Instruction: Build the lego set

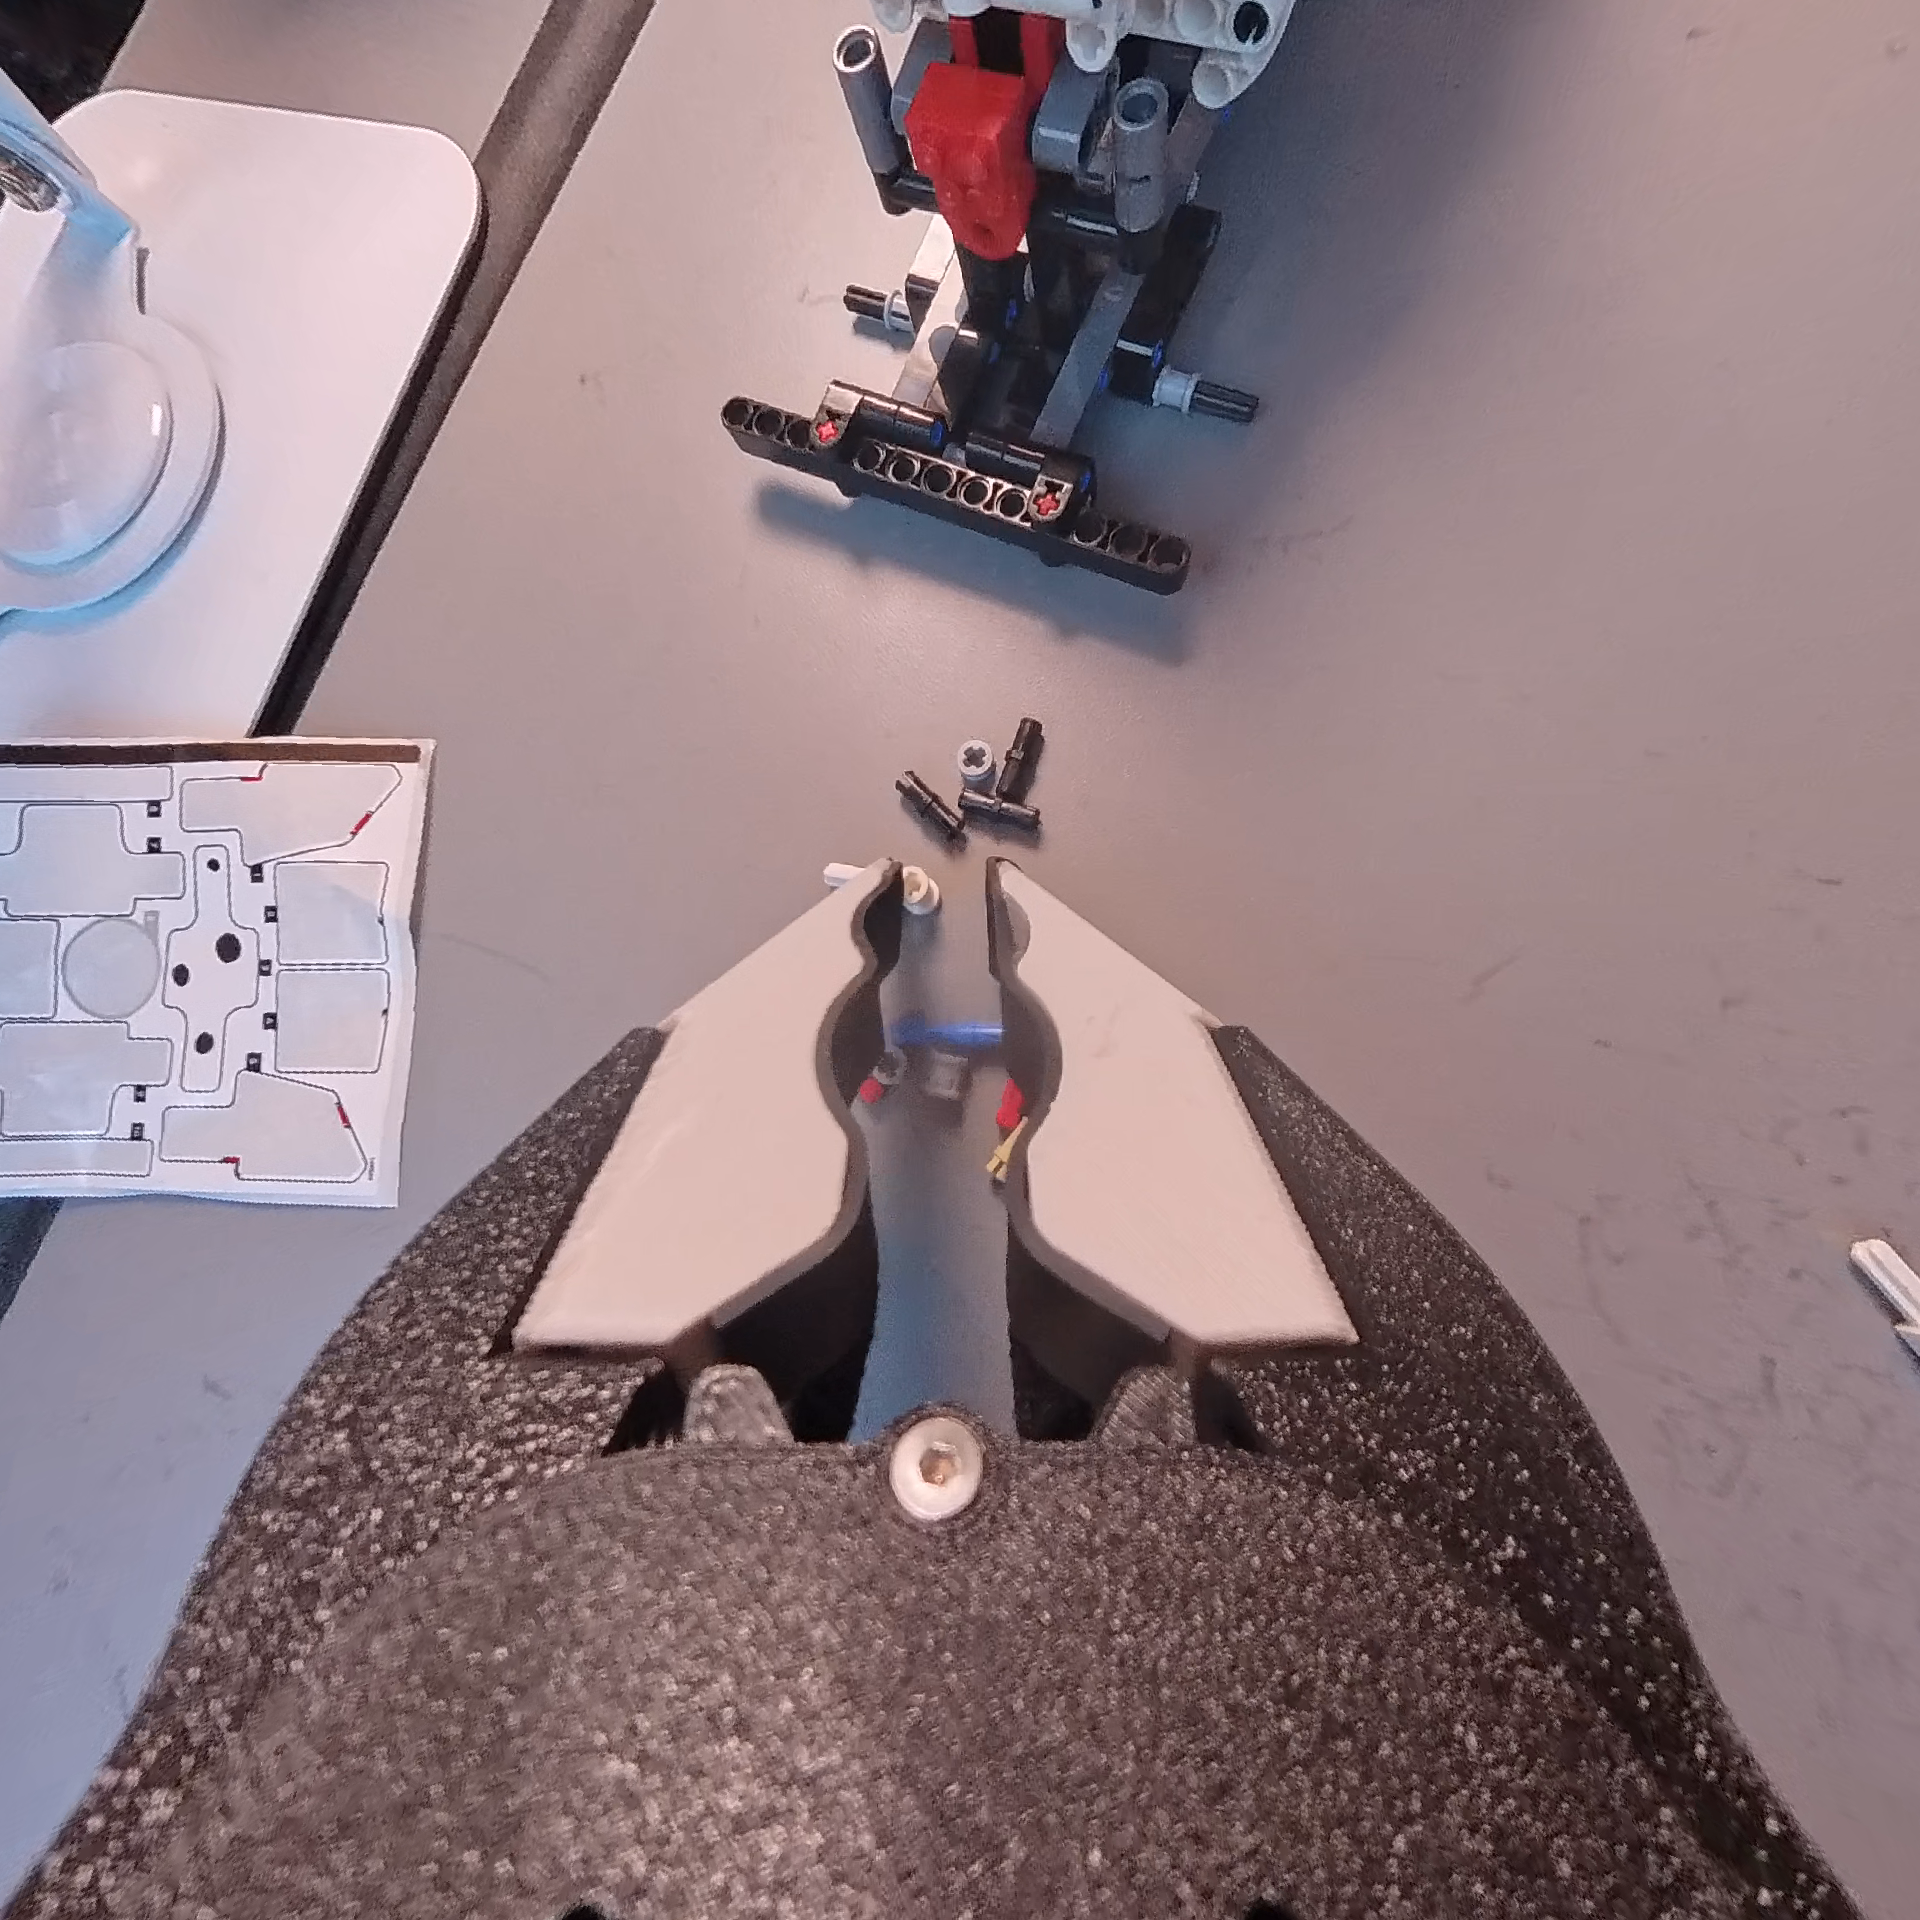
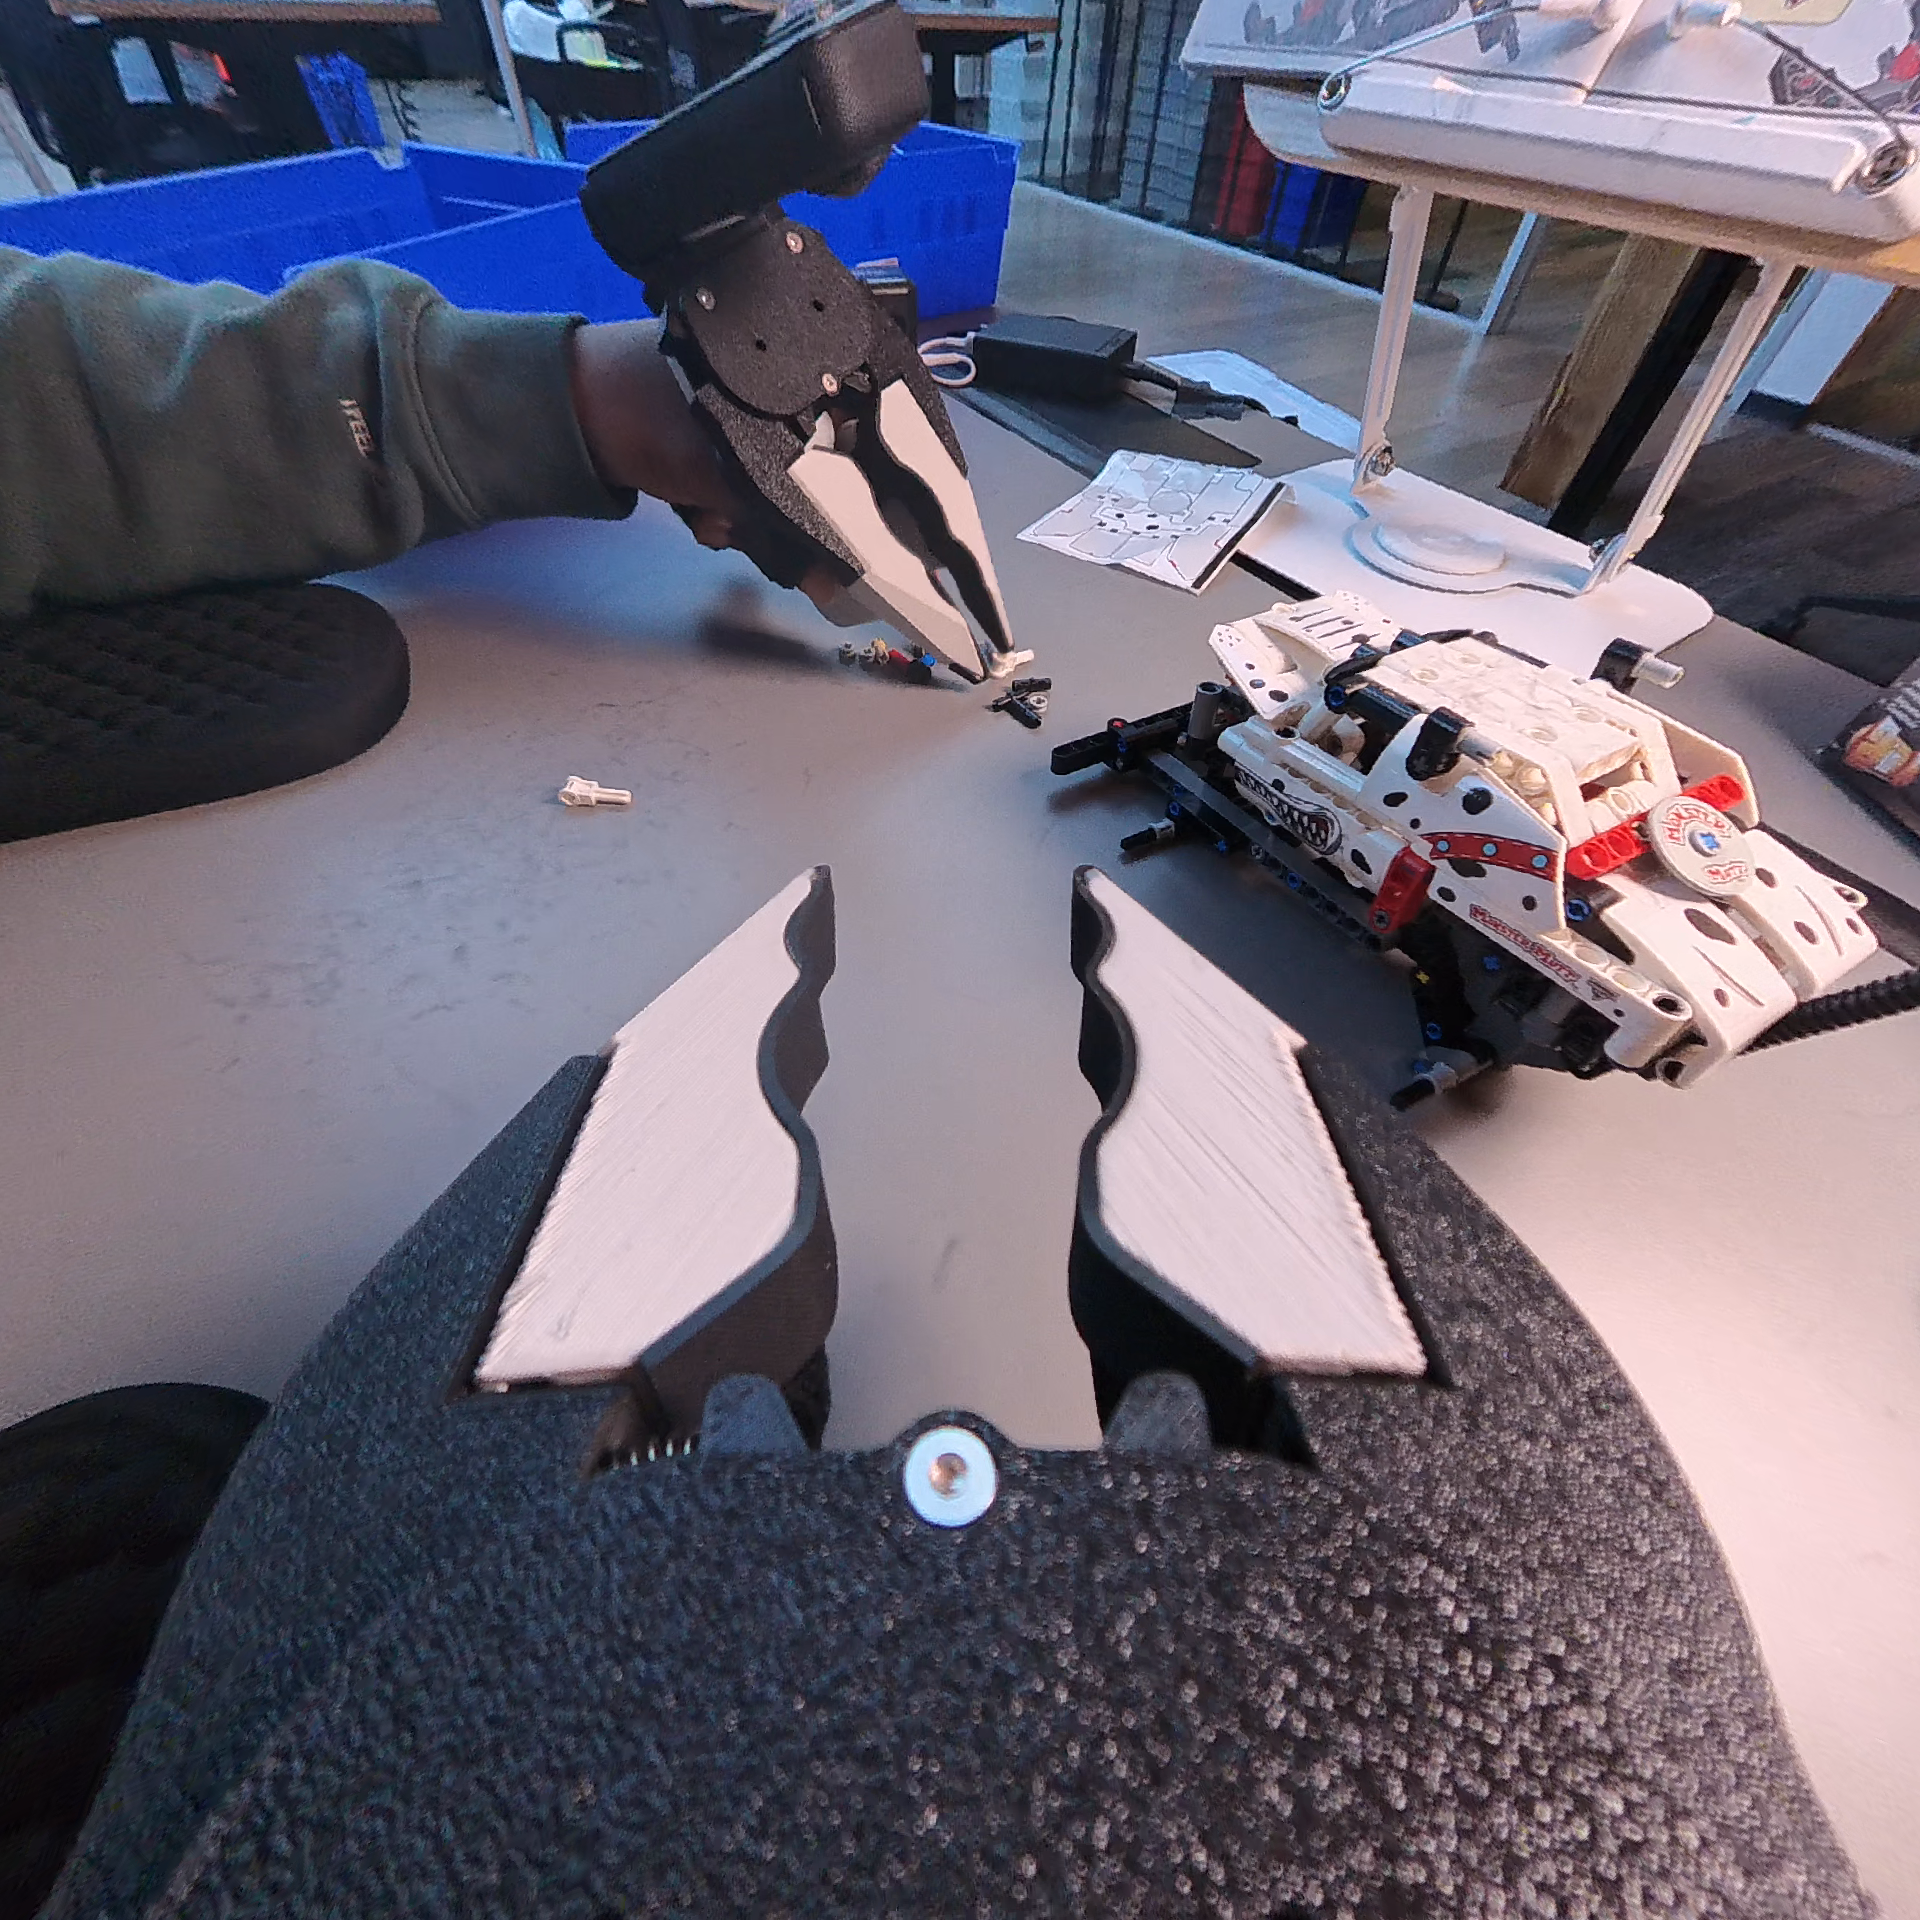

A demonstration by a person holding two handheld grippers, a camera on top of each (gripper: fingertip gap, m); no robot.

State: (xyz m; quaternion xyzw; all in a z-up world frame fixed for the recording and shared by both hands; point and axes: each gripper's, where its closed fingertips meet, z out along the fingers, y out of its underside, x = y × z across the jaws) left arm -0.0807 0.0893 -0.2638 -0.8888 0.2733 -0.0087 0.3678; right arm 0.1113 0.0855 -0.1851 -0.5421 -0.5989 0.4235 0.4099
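**Hovering Over Loose Pins, Left Gripper Nearly Closed**

Pointing steeply down at the grey tabletop [image 1: 1455, 831], the left gripper [image 1: 940, 868] had its grey-faced fingers drawn to a narrow gap, tips low over a scatter of small parts. A small white peg piece [image 1: 920, 891] lay right at the left fingertip; whether it was pinched or only touched could not be told. Seen between the fingers farther back were a blue pin [image 1: 940, 1032], a small grey bush [image 1: 943, 1075], red bits and a tan pin [image 1: 1003, 1162]. Just ahead of the tips sat a cluster of short black pins with a grey bush [image 1: 971, 787].

The right gripper [image 2: 951, 873] hung wide apart, holding nothing, above bare table. A loose white axle connector [image 2: 594, 795] lay ahead to its left.

Farther out stood the half-built white spotted lego truck with red trim and black beam chassis [image 2: 1507, 821], well apart from both grippers. A white sticker sheet with outlined shapes [image 1: 197, 966] lay beside the white base of a metal stand [image 2: 1455, 540]. Blue plastic bins [image 2: 312, 208] stood at the table's far edge behind the person's green sleeve [image 2: 260, 416]; their contents were hidden.
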